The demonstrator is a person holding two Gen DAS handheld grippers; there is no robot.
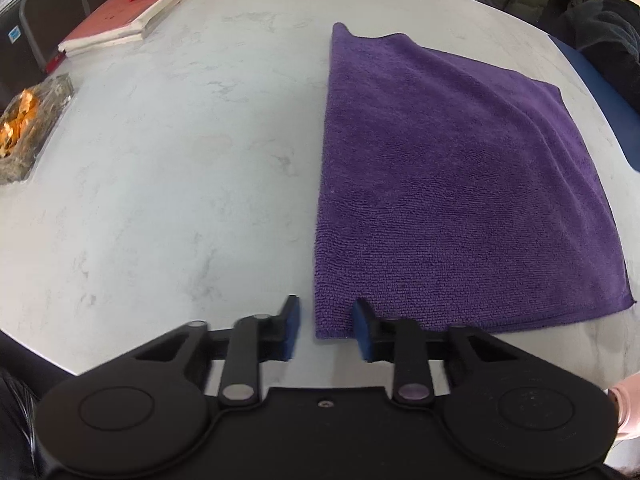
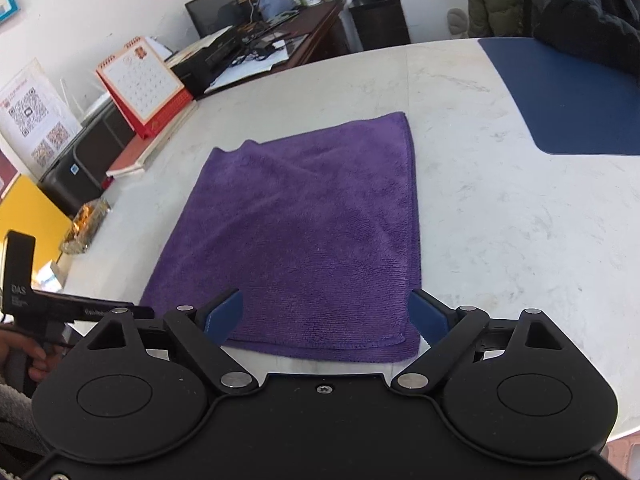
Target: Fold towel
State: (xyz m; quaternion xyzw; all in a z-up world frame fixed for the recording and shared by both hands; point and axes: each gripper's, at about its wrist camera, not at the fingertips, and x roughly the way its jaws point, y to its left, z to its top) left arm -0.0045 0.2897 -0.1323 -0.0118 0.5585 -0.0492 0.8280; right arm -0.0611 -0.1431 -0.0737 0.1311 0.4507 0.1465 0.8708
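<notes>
A purple towel (image 1: 452, 176) lies flat on the white marble table (image 1: 160, 200), and the right wrist view shows it (image 2: 304, 224) spread lengthwise away from me. My left gripper (image 1: 326, 328) hangs at the towel's near left corner. Its jaws are narrow but apart: the right pad (image 1: 362, 332) is over the cloth, the left pad (image 1: 292, 330) over bare table, and neither visibly presses the corner. My right gripper (image 2: 326, 312) stands wide open over the towel's near edge, with its right finger (image 2: 428, 316) at the near right corner.
Books (image 1: 132, 16) and a red desk calendar (image 2: 140, 80) sit at the far left, and a glass dish with orange wrappers (image 1: 28, 128) at the left edge. A blue mat (image 2: 568, 96) lies far right, in front of a seated person (image 2: 580, 12).
</notes>
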